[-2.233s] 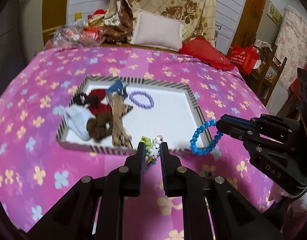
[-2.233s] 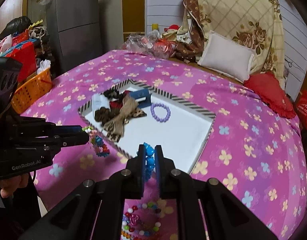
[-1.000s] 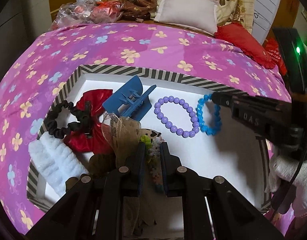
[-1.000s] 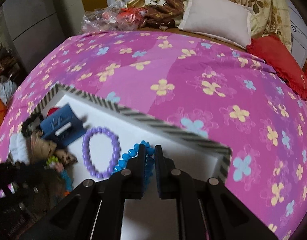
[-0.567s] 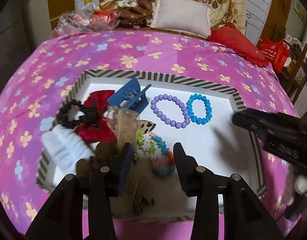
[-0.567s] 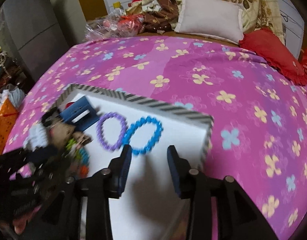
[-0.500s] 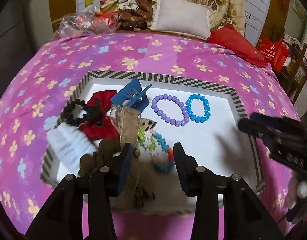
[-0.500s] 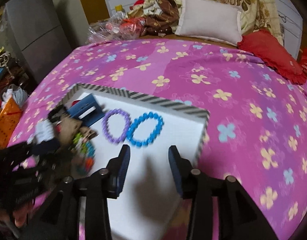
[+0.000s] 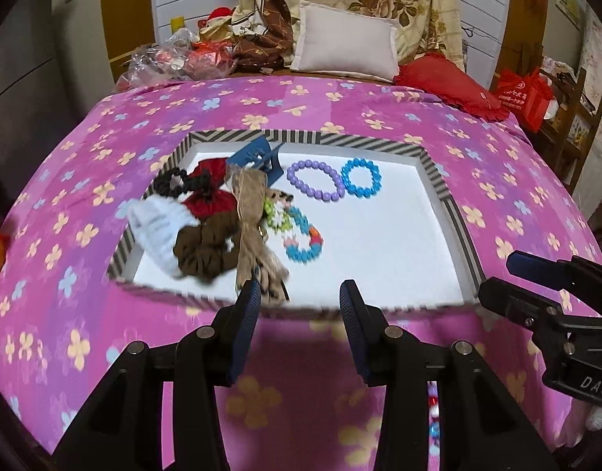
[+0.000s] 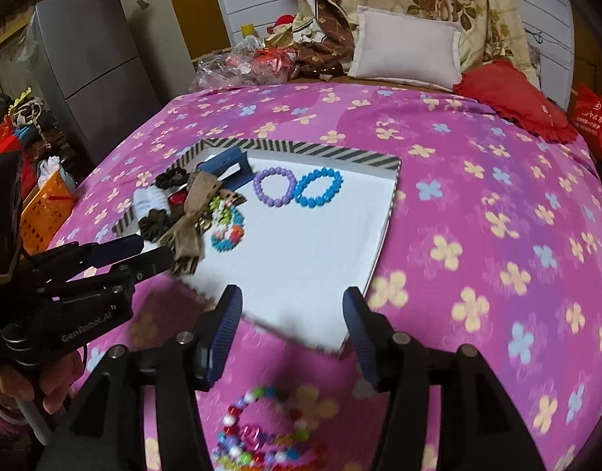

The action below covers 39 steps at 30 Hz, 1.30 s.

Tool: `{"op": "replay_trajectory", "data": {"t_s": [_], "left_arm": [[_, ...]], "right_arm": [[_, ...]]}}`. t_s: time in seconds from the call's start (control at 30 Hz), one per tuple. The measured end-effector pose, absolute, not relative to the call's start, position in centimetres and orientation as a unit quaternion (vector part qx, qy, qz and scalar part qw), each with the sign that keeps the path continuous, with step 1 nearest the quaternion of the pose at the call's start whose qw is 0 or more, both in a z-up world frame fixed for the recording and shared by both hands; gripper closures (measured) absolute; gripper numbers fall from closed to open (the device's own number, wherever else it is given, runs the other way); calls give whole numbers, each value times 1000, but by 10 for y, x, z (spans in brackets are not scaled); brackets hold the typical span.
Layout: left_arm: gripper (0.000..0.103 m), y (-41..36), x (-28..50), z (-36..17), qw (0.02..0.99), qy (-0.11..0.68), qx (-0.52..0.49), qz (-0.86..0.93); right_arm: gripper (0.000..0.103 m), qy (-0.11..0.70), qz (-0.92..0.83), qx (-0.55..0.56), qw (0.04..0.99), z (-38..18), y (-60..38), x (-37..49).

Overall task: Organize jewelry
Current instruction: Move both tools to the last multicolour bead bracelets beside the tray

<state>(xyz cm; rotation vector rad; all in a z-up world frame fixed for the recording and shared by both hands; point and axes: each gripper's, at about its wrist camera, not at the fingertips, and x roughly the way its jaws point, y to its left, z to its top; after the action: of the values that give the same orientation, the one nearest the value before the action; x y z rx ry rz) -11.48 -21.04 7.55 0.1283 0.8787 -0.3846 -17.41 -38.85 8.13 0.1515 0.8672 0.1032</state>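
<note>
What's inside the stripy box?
The stripy box holds a purple bracelet, blue bracelet, colourful bracelet and piled hair things. Whatever lies under that pile is hidden.

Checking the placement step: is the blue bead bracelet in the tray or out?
In. The blue bead bracelet lies flat on the white floor inside the striped tray, beside the purple bead bracelet; both grippers are open, holding nothing.

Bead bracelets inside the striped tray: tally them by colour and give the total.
Purple bracelet: 1
Blue bracelet: 1
Multicoloured bracelet: 1
Total in the striped tray: 3
More multicoloured beads lie outside it on the bedspread; their count cannot be told.
</note>
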Motion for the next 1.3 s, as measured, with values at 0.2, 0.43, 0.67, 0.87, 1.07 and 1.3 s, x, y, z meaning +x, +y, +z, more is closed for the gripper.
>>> {"op": "replay_trajectory", "data": {"t_s": [0.2,0.43,0.67,0.87,1.07,1.3], "left_arm": [[60,-206,-136,74,885,425,56,-183],[60,-208,-160,70,885,422,68,-185],[60,-209,-174,67,883,425,70,-186],[60,-212,-188,68,883,421,77,-192],[60,-212,-196,68,883,420,81,-194],[60,-205,-198,65,878,432,75,-192]], "right_arm": [[44,423,38,79,902,77,-385,-200],[44,427,36,80,900,72,-382,-225],[44,431,30,77,899,69,-380,-246],[43,435,29,72,897,67,-380,-260],[43,437,29,71,896,66,-378,-270],[42,448,21,67,891,55,-383,-287]]}}
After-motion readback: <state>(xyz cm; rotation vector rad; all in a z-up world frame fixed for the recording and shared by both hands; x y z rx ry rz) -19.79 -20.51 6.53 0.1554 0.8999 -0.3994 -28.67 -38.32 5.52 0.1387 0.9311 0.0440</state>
